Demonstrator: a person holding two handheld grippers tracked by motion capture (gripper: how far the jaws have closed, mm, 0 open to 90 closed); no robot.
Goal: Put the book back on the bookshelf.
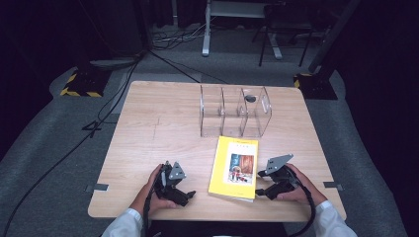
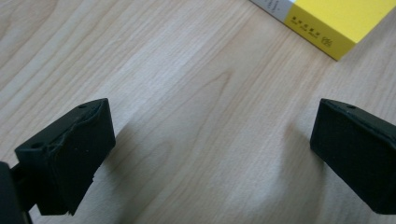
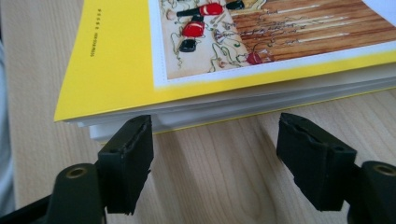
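My right gripper [image 1: 260,183] sits at the near right of the table [image 1: 148,128], jaws standing wide apart just off the right edge of the book [image 1: 234,168], nothing between them. In the right gripper view the pads [image 3: 127,163] are low on the wood, right beside the page block but not pressing it. My left gripper [image 1: 184,193] rests at the near left, jaws also spread over bare tabletop, the book's corner [image 2: 327,23] well off.

The book lies flat near the table's near edge, right of centre, with the clear rack [image 1: 234,111] just beyond its far end.

The risk I see: the cover overhangs the pages and lifts slightly at the corner. If I close from this height, I may pinch only the glossy cover and a few leaves, and the rest would sag or fan open. The jaws stand side by side along the edge rather than above and below it, so closing as they are would catch nothing. Pushing in flat could also just slide the book leftward on the smooth wood.

The book is a thick softback, bright yellow, slick-looking, with a picture panel and a pale, layered page edge. The table is light wood-grain laminate. The rack is thin, see-through, hard plastic in three upright bays.
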